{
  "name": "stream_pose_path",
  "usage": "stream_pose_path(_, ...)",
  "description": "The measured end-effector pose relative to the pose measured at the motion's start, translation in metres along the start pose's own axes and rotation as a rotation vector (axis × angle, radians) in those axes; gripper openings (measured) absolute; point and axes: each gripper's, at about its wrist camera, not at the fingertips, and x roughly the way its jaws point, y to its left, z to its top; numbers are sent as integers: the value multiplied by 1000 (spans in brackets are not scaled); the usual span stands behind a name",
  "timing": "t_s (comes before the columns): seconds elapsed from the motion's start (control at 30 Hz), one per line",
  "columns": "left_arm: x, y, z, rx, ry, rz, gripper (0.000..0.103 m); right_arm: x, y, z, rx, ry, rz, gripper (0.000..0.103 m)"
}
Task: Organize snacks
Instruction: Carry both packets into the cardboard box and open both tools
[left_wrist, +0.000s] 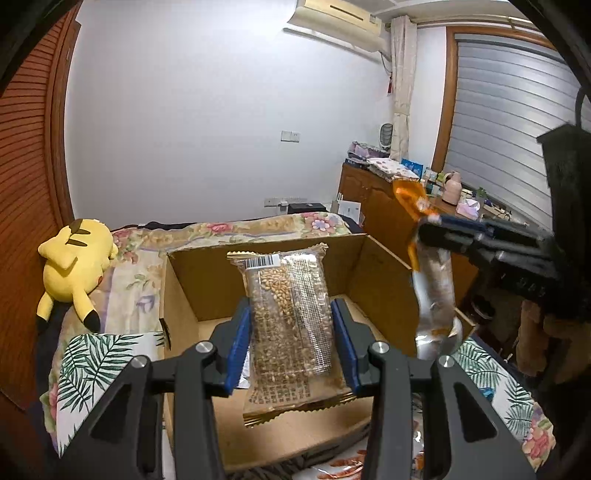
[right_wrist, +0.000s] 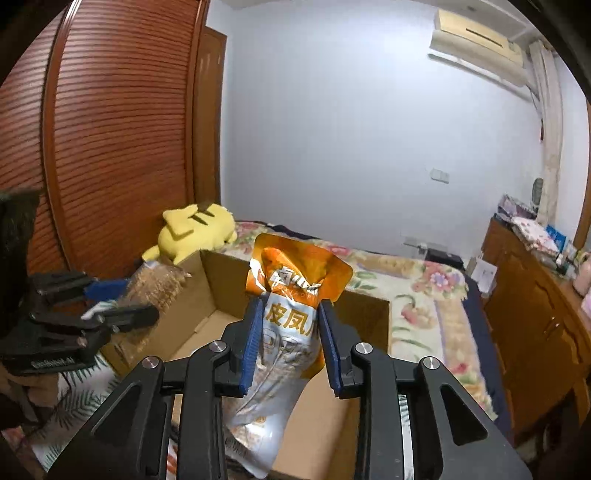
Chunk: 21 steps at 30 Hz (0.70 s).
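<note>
Clamping snack packets (left_wrist: 288, 317), both hand-held grippers (left_wrist: 291, 343) hover above the box rim (left_wrist: 266, 245).

We are in a home bedroom. We see a bed (right_wrist: 417, 295) under a floral cover, with a yellow plush toy (left_wrist: 75, 260) lying on it beside a slatted wooden wardrobe (right_wrist: 122, 122). An air conditioner (left_wrist: 338, 22) hangs high on the white wall, and a wooden cabinet (left_wrist: 369, 195) crowded with household odds stands by the shuttered window (left_wrist: 513, 122).
</note>
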Motion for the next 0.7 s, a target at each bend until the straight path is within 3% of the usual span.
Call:
stream_pose_path(0.23,22,8,-10,-20,48,0,42,4,-1,9,6,-31,18,29)
stream_pose_path(0.7,42,-3,-23,23,114,53,46,50,3,-36,-26,93,-45,29)
